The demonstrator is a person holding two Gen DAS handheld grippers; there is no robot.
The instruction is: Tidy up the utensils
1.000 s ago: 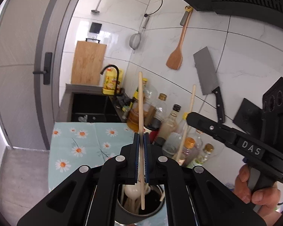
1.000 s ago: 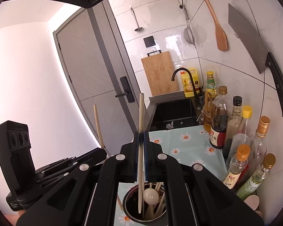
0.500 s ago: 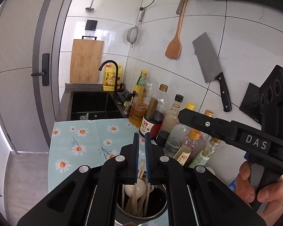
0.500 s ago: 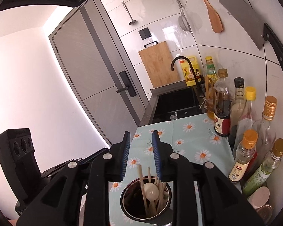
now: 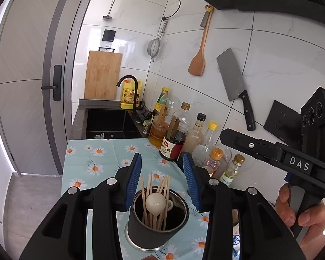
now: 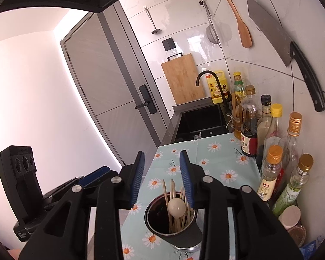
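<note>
A dark utensil cup (image 5: pixel 140 227) stands on the daisy-print cloth (image 5: pixel 101 158). It holds several wooden chopsticks (image 5: pixel 162 186) and a white spoon (image 5: pixel 155 202). My left gripper (image 5: pixel 162 182) hangs open and empty just above the cup, blue pads apart. My right gripper (image 6: pixel 162 181) is also open and empty above the same cup (image 6: pixel 179 236), with the chopsticks (image 6: pixel 173 190) and the spoon (image 6: pixel 176 205) below it. The right gripper's body also shows at the right of the left wrist view (image 5: pixel 288 164).
Several sauce and oil bottles (image 5: pixel 173 138) line the tiled wall to the right of the cup. A black sink (image 5: pixel 110 121) with a faucet lies beyond the cloth. A cleaver (image 5: pixel 234 84), a wooden spatula (image 5: pixel 199 60) and a strainer hang on the wall. A cutting board (image 5: pixel 103 75) leans behind the sink.
One second ago each gripper was shut on a chopstick above the cup. Both chopsticks dropped into the cup, and both grippers have opened wide.
</note>
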